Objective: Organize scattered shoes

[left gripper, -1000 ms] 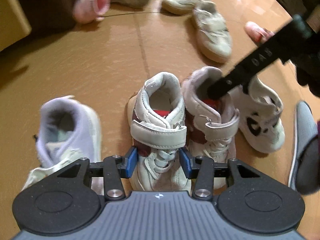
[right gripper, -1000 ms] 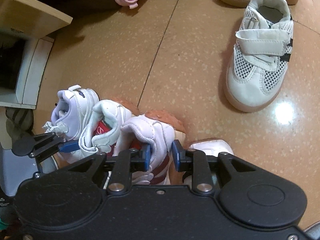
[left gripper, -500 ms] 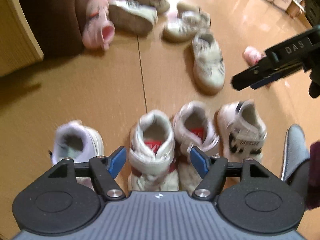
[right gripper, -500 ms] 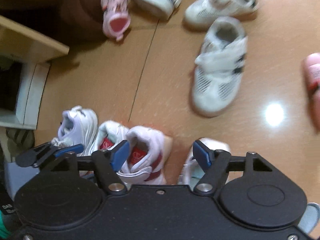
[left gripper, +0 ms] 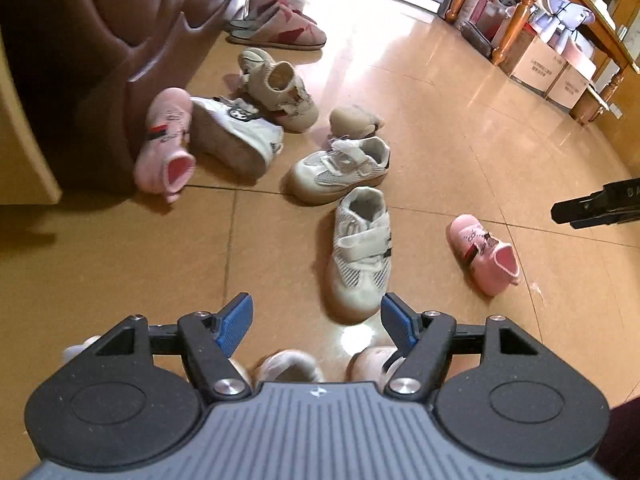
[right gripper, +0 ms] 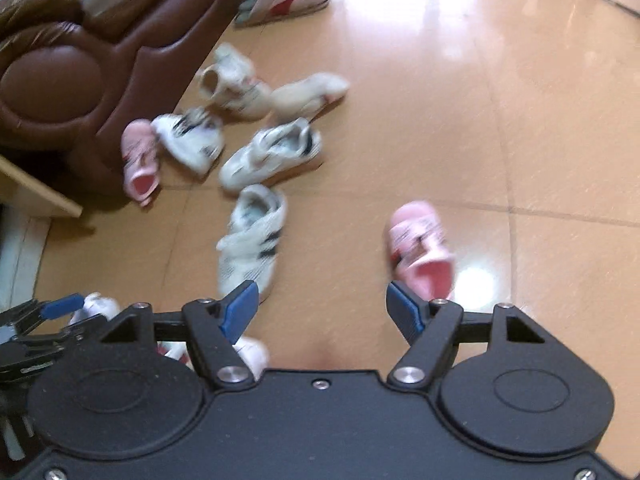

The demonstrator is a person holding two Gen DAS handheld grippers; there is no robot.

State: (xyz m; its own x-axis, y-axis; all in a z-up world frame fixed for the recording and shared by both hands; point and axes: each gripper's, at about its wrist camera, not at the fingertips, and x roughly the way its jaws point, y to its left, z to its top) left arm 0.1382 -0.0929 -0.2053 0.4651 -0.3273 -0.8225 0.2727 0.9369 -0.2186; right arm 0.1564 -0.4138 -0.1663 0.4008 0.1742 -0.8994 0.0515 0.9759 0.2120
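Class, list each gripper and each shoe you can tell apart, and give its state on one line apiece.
left gripper: open, nothing between its jaws
right gripper: open, nothing between its jaws
white mesh strap shoe: upright on its sole, strap fastened
second white mesh shoe: upright, lying crosswise
white shoe by the sofa: tipped on its side, sole showing
pink shoe by the sofa: leaning against the sofa
lone pink shoe: on the floor, apart

your right wrist view is smeared with motion blur, so the scattered shoes [right gripper: 250, 236] show no stitching or strap detail. in the left wrist view the lined-up shoes [left gripper: 288, 364] hide almost wholly behind the left gripper [left gripper: 316, 320] body. the right gripper [left gripper: 596, 208] is cut off by the frame's right edge.
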